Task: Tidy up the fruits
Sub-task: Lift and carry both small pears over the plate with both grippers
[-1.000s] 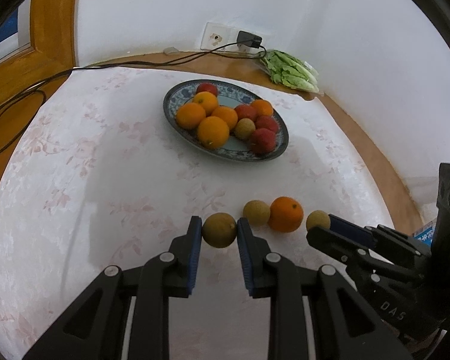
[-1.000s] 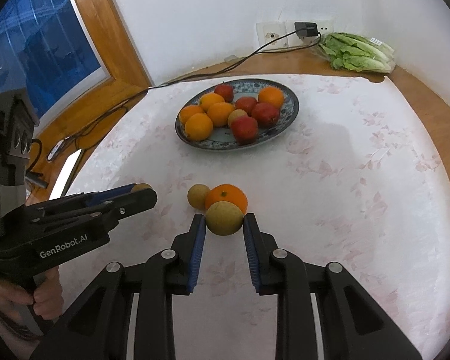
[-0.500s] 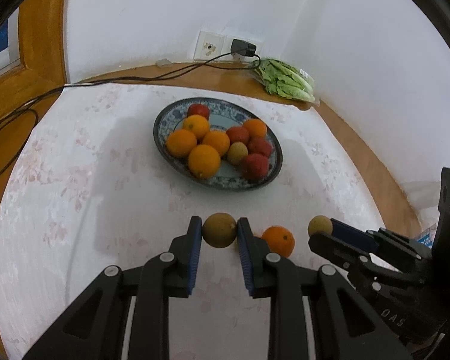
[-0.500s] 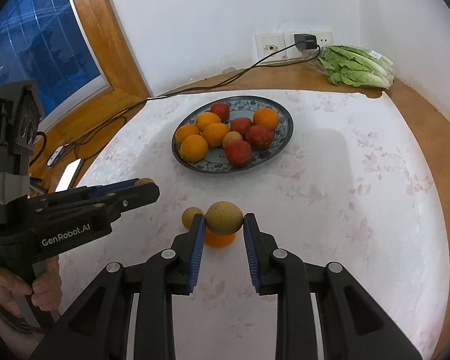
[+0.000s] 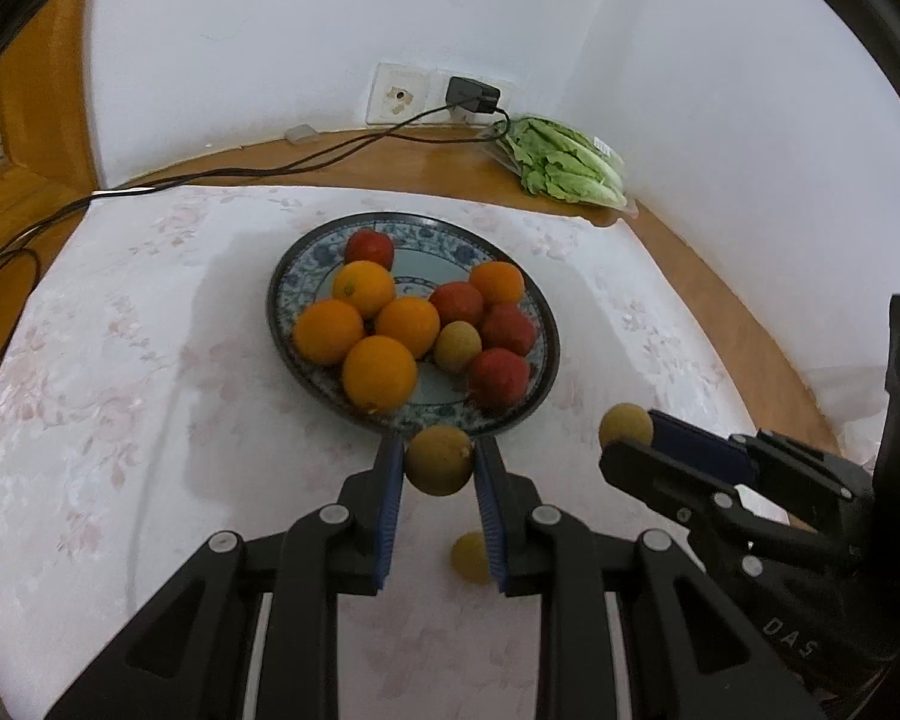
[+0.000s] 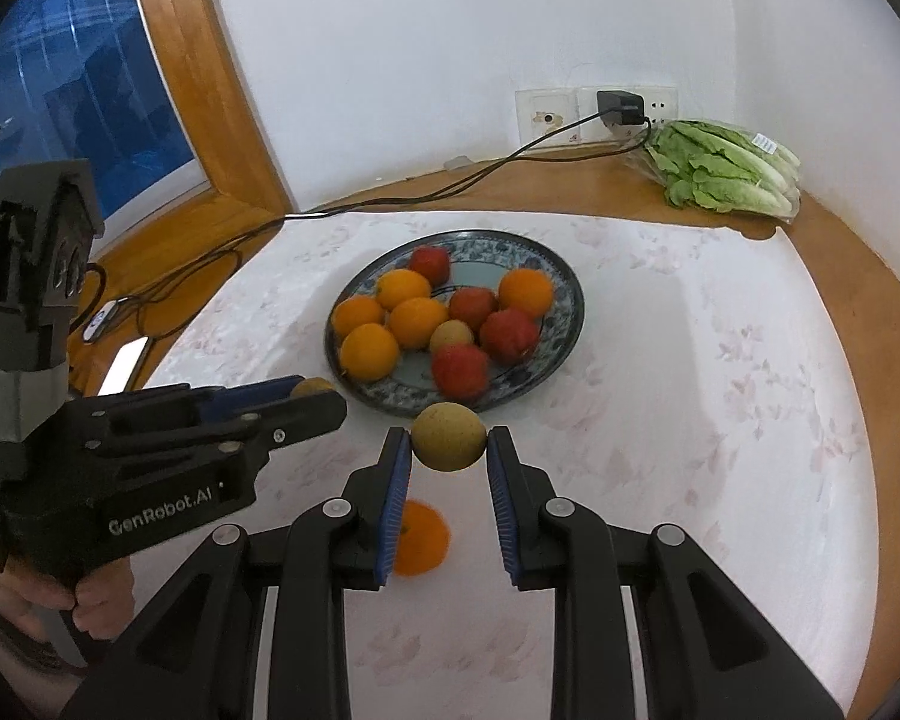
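Both grippers nearer plate [image 5: 547, 354], left fruit [image 5: 438, 459] stem nub upper right, roundish

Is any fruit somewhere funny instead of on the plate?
Yes. An orange and a small yellowish fruit sit loose on the tablecloth, away from the plate with the rest.

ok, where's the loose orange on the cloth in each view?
Left wrist: not in view; only a small yellow-green fruit shows below the left gripper.
Right wrist: low centre, orange on the cloth behind the right gripper's left finger.
Shared landmark: the plate.
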Motion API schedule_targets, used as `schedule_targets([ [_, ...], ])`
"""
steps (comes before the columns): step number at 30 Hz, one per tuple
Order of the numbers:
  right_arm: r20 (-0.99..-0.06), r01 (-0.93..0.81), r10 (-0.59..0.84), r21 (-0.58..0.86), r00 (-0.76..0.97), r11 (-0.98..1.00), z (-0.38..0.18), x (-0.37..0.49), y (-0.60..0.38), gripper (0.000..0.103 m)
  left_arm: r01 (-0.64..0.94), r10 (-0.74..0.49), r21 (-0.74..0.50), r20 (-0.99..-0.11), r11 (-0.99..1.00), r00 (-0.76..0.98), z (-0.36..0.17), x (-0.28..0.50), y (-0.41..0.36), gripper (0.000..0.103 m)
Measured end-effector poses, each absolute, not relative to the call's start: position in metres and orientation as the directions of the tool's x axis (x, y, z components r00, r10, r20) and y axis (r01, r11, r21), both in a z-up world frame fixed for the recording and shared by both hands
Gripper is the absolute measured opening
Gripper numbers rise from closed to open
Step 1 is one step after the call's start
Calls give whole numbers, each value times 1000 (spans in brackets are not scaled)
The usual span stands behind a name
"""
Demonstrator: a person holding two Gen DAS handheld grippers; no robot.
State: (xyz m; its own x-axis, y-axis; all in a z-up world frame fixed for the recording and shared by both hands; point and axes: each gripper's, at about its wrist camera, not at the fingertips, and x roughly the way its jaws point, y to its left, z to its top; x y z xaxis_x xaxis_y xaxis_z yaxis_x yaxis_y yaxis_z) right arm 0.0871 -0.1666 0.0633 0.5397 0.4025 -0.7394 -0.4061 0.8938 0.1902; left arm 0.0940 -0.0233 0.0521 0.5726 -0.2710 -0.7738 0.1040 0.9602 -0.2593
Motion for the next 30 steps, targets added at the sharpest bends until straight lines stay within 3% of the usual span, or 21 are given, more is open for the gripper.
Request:
schedule_targets([
  [30,-758,-394,356,143,546,908,29,138,-161,27,108,-220,-194,-783,975,582,24,133,-34,25],
])
